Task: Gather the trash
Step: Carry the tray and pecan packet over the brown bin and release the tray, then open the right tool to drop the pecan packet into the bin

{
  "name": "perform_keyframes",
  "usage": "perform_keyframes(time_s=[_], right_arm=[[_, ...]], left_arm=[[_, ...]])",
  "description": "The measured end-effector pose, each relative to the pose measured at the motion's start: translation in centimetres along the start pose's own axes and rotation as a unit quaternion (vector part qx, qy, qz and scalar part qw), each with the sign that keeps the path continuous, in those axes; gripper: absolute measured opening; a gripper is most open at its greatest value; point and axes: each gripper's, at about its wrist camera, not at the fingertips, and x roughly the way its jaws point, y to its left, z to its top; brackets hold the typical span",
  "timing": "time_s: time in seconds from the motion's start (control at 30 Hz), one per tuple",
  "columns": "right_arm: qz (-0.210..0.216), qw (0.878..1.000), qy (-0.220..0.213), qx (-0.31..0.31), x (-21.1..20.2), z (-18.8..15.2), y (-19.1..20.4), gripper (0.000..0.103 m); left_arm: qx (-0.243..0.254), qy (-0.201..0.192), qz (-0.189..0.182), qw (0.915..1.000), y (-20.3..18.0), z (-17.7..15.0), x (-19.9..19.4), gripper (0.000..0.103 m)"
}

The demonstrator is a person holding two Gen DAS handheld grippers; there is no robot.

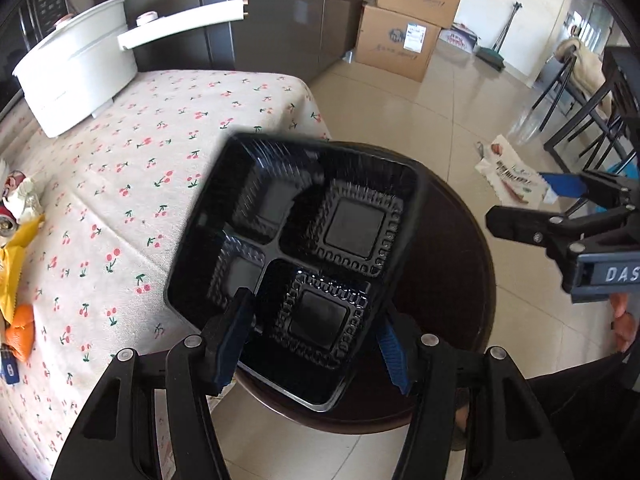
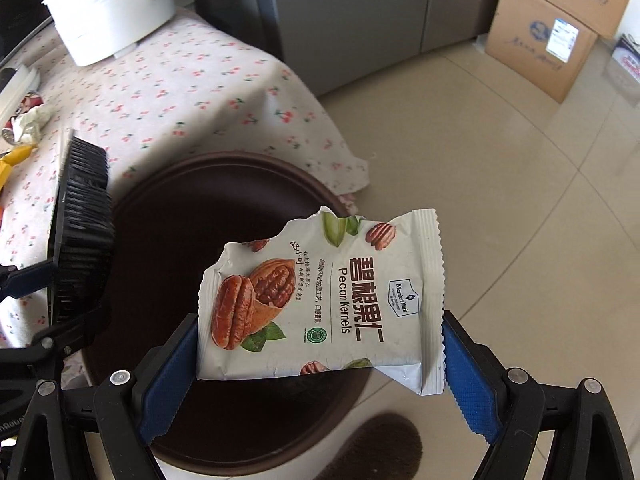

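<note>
A black plastic compartment tray (image 1: 312,256) hangs between the fingers of my left gripper (image 1: 312,344), over the dark brown round bin (image 1: 456,264) beside the table. The jaws stand wide, and I cannot tell whether they still pinch the tray. In the right wrist view the tray (image 2: 80,232) shows edge-on at the left. A torn white pecan kernels wrapper (image 2: 320,300) sits between the wide-open fingers of my right gripper (image 2: 316,372), above the bin (image 2: 168,208). My right gripper (image 1: 560,208) shows in the left wrist view with the wrapper (image 1: 508,172) at its tips.
The cherry-print tablecloth (image 1: 140,184) carries a white pot (image 1: 76,68), a can and crumpled paper (image 1: 20,200), a yellow wrapper (image 1: 12,272) and an orange item (image 1: 22,332). Cardboard boxes (image 1: 400,36) and a dark chair (image 1: 592,112) stand on the tiled floor.
</note>
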Motion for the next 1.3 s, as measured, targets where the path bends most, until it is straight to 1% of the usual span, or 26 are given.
perform_keyframes(time_s=[0.07,0.17,0.27,0.47,0.7,0.83,0.97,1.03,1.1,1.13,1.17,1.3], right_arm=[[-0.001,1.0,0.002,0.002,0.1,0.0,-0.3,0.092],[0.0,1.0,0.002,0.0,0.0,-0.1,-0.3,0.092],[0.002,1.0,0.002,-0.003,0.1,0.0,0.0,0.092],[0.004,1.0,0.004,-0.01,0.4,0.2,0.6,0.092],[0.004,1.0,0.005,-0.009,0.3,0.2,0.5,0.092],[0.005,1.0,0.007,-0.011,0.4,0.3,0.6,0.092],[0.012,1.0,0.011,-0.019,0.5,0.5,1.4,0.093],[0.037,0.999,0.013,-0.02,0.5,0.6,1.9,0.097],[0.073,0.997,0.016,-0.013,0.5,0.7,2.6,0.101],[0.081,0.996,0.018,-0.011,0.5,0.8,2.9,0.102],[0.083,0.996,0.018,-0.015,0.4,0.8,3.3,0.102],[0.062,0.997,0.014,-0.04,0.3,1.0,5.2,0.102]], left_arm=[[0.004,-0.002,0.01,0.9999,-0.2,-0.1,0.1,0.075],[0.008,-0.009,0.026,0.9996,-0.2,-0.2,-0.2,0.082],[0.01,-0.012,0.028,0.9995,-0.1,-0.4,-0.5,0.083],[0.006,-0.023,-0.01,0.9997,1.2,-1.1,-2.0,0.086],[-0.015,-0.025,-0.004,0.9996,2.2,-1.5,-2.8,0.086],[-0.034,-0.024,0.011,0.9991,3.4,-1.9,-3.3,0.086],[-0.061,-0.023,0.027,0.9975,5.4,-2.2,-3.9,0.086],[-0.075,-0.022,0.037,0.9963,6.4,-2.5,-4.4,0.086],[-0.085,-0.022,0.051,0.9949,7.5,-2.8,-4.8,0.086],[-0.088,-0.022,0.056,0.9943,7.9,-2.9,-4.8,0.086],[-0.09,-0.023,0.062,0.9937,8.1,-3.0,-5.0,0.086],[-0.099,-0.028,0.078,0.9917,9.7,-3.9,-6.0,0.086]])
